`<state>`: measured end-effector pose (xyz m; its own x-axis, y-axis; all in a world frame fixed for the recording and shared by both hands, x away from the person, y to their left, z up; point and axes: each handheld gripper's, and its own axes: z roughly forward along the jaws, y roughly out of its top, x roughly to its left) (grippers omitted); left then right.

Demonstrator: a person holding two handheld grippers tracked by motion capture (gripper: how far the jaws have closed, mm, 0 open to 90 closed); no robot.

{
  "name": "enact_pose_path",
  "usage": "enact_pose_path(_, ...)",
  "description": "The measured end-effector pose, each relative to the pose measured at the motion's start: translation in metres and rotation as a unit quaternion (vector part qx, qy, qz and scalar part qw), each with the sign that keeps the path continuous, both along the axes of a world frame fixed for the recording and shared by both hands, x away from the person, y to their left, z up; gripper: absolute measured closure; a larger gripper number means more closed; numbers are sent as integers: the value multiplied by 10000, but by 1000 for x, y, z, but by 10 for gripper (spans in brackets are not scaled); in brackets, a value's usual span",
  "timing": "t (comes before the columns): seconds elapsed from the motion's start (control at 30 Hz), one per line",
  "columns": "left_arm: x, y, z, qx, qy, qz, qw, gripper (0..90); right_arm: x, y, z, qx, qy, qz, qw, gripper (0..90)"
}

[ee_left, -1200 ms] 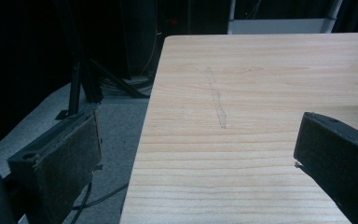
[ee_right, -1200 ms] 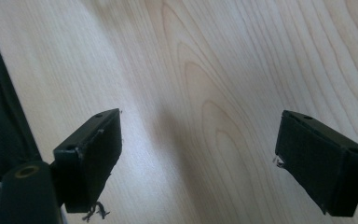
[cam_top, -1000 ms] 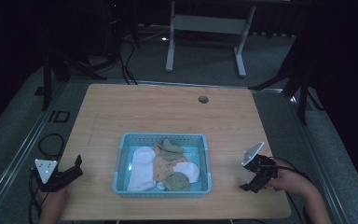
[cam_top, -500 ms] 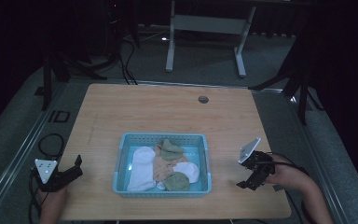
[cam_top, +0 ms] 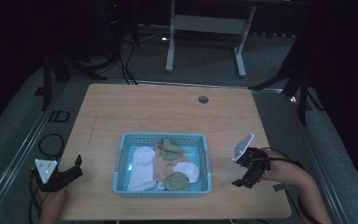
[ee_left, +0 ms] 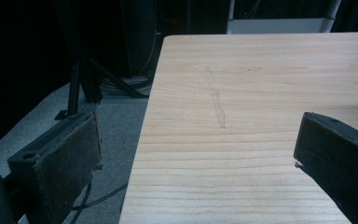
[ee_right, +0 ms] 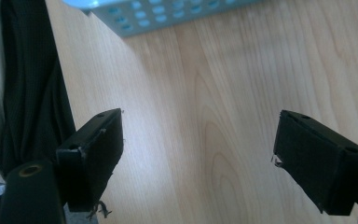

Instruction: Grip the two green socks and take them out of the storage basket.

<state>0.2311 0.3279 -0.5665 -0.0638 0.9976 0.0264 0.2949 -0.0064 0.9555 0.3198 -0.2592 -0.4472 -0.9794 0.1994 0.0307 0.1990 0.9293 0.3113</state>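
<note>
A: Where did the basket (cam_top: 164, 188) stand?

B: On the table (cam_top: 158, 109), near the front edge and about midway across. It was light blue with perforated walls. It held a heap of cloth pieces: a white one (cam_top: 141, 161) at the left, a peach one (cam_top: 161, 165) in the middle, and olive ones (cam_top: 170, 148) at the rear and front.

A: And the right gripper (cam_top: 244, 180)?

B: It was over bare wood just right of the basket, clear of it. Its own view showed the jaws spread wide, nothing between them, and the basket's wall (ee_right: 168, 14) at the top of the frame.

A: The left gripper (cam_top: 76, 167)?

B: At the table's front left corner, well apart from the basket. Its jaws were likewise spread and empty, one over the wood, the other past the table's left edge
</note>
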Motion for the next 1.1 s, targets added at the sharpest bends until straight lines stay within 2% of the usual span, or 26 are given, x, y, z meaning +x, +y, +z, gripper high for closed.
enact_pose_path(0.4, 0, 0, 0, 8, 16, -20, 10000, 4, 1, 15, 11, 190, 70, 91, 9998, 179)
enact_pose_path(0.6, 0, 0, 0, 4, 8, -17, 10000, 4, 1, 28, 18, 368, 40, 246, 9990, 179)
enact_pose_path(0.8, 0, 0, 0, 0, 3, -18, 10000, 4, 3, 39, 23, 361, 29, 296, 9989, 179)
enact_pose_path(0.9, 0, 0, 0, -2, 1, -18, 10000, 4, 3, 46, 25, 475, 47, 400, 9981, 179)
enact_pose_path(1.1, 0, 0, 0, 19, -4, -13, 10000, 4, 4, 57, 26, 459, 37, 452, 9979, 165)
